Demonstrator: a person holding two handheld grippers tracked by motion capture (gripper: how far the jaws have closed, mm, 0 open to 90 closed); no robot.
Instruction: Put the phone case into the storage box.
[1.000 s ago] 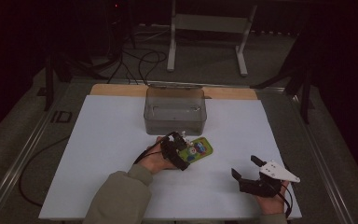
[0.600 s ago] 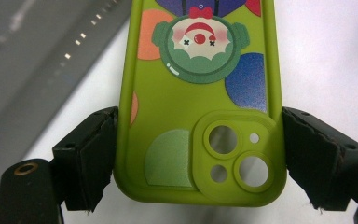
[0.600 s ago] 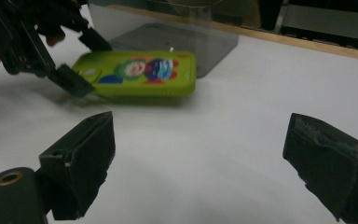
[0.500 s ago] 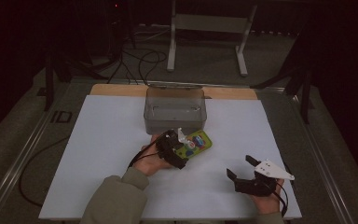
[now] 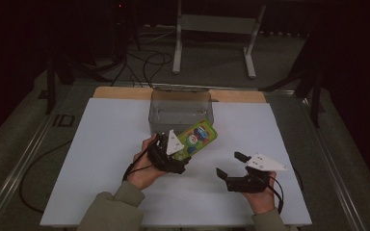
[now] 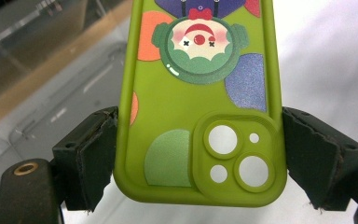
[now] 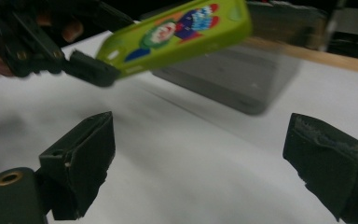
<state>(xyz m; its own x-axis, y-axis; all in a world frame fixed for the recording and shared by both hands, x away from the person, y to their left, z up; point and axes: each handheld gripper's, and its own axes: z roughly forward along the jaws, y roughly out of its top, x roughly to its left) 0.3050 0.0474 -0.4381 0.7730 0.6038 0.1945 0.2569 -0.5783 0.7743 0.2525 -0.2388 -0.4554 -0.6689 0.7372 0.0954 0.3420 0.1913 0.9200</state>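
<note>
Over white table [image 5: 101,159], phone case [image 5: 200,136] higher

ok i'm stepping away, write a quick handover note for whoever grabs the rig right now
Left gripper: shut on the green phone case, jaws clamped on its two long edges at the camera-cutout end. The case is lifted off the white table, tilted up toward the clear plastic bin.
Right gripper: open, holding nothing, low over the table to the right of the case.
Done: case picked up and carried close to the bin.
Left: the case is not yet in the bin; probably move it over the opening and release. The bin's contents cannot be made out.
</note>
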